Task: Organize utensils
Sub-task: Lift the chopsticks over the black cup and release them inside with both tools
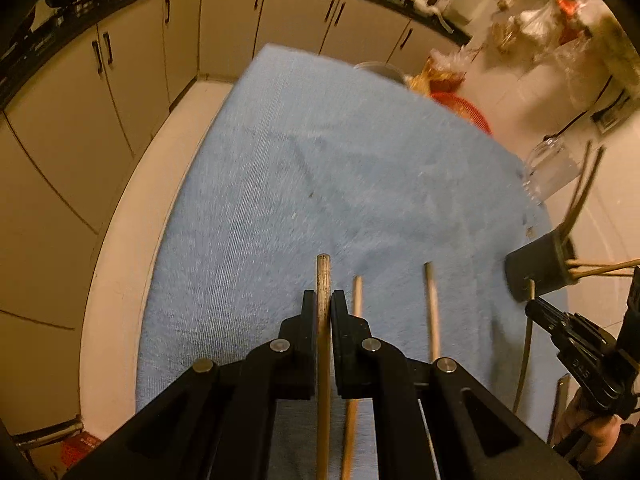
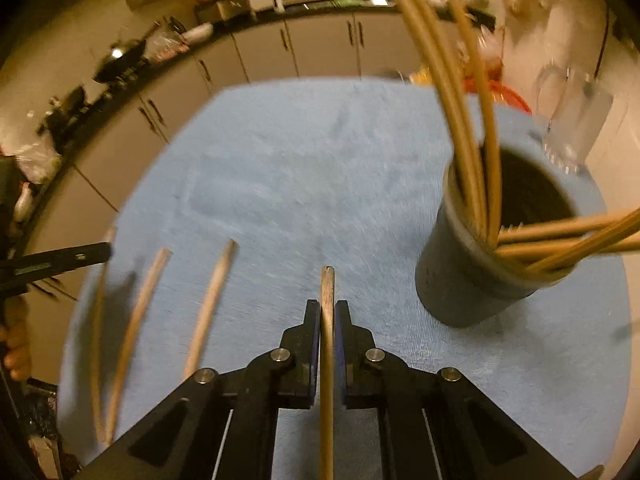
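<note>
My left gripper (image 1: 324, 300) is shut on a wooden chopstick (image 1: 323, 280) that runs along its fingers above the blue cloth (image 1: 320, 152). Two loose chopsticks (image 1: 432, 312) lie on the cloth just to its right. My right gripper (image 2: 327, 310) is shut on another chopstick (image 2: 327, 292). A dark cylindrical holder (image 2: 492, 256) with several chopsticks in it stands on the cloth to the right of my right gripper; it also shows in the left wrist view (image 1: 536, 268). Loose chopsticks (image 2: 212, 304) lie to its left. The right gripper shows at the left view's right edge (image 1: 536, 308).
A clear glass jug (image 2: 572, 120) stands at the cloth's far right edge, with a red basket (image 2: 508, 96) behind it. Beige kitchen cabinets (image 1: 120, 100) and a dark counter run along the far side. The left gripper's finger (image 2: 56, 262) shows at the right view's left edge.
</note>
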